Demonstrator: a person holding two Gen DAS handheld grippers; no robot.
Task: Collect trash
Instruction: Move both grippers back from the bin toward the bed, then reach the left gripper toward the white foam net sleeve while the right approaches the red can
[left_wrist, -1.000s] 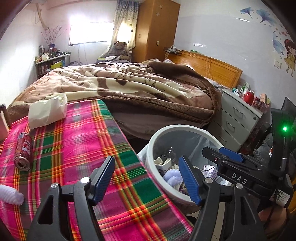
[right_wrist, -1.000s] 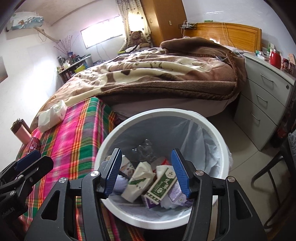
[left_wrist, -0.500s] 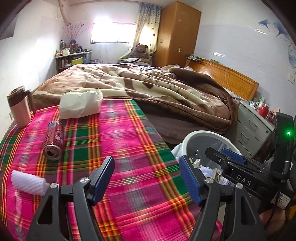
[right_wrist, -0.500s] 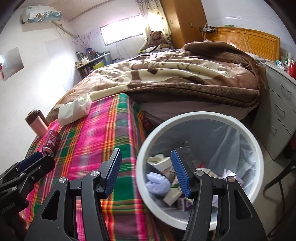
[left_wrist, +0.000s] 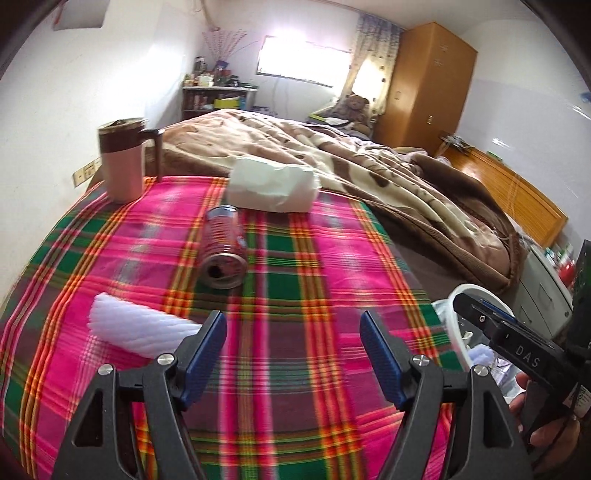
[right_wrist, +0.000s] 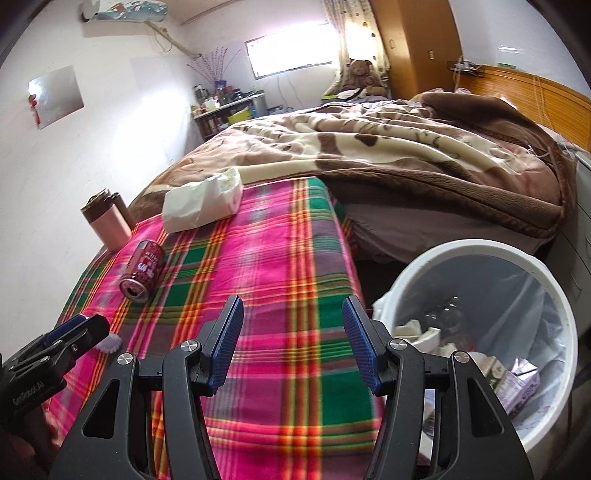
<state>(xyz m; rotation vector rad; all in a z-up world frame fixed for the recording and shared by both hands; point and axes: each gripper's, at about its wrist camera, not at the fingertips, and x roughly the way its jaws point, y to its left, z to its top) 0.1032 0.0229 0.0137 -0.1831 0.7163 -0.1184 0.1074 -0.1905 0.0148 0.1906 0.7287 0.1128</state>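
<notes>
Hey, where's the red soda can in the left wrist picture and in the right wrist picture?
Left wrist: the red can lies on its side at centre, open end toward the camera, on the plaid cloth.
Right wrist: the can lies at left, on the same cloth.
Shared landmark: the pink mug stands just beyond it.
</notes>
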